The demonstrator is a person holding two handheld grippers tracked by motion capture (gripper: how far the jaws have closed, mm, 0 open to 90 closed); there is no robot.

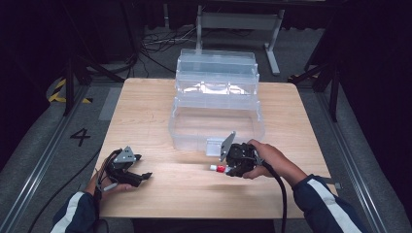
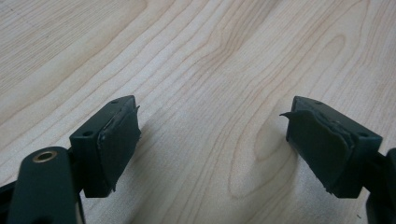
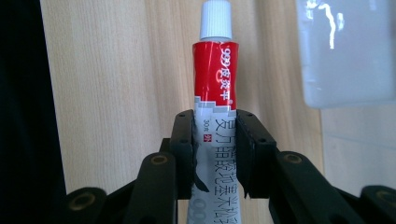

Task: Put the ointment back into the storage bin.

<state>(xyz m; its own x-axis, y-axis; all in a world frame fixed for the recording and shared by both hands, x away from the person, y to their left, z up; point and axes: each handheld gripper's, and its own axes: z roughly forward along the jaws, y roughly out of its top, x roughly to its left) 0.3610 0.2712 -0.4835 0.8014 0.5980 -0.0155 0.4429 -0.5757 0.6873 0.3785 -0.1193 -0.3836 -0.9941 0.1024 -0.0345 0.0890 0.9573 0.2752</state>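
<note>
A small tube (image 3: 215,84) with a red band and a white cap sticks out from between the jaws of my right gripper (image 3: 215,133), which is shut on its grey lower part. In the high view that right gripper (image 1: 232,167) hovers just in front of the clear plastic box (image 1: 189,131), with the tube (image 1: 218,168) pointing left. My left gripper (image 1: 138,170) rests at the table's front left, open, with bare wood between its pads (image 2: 119,140). In its own view the left gripper (image 2: 210,149) holds nothing.
The clear box is a tiered organiser with its upper trays (image 1: 216,68) stepped back toward the far edge. The wooden table (image 1: 145,111) is bare around both hands. A white table frame (image 1: 238,22) and cables lie on the floor behind.
</note>
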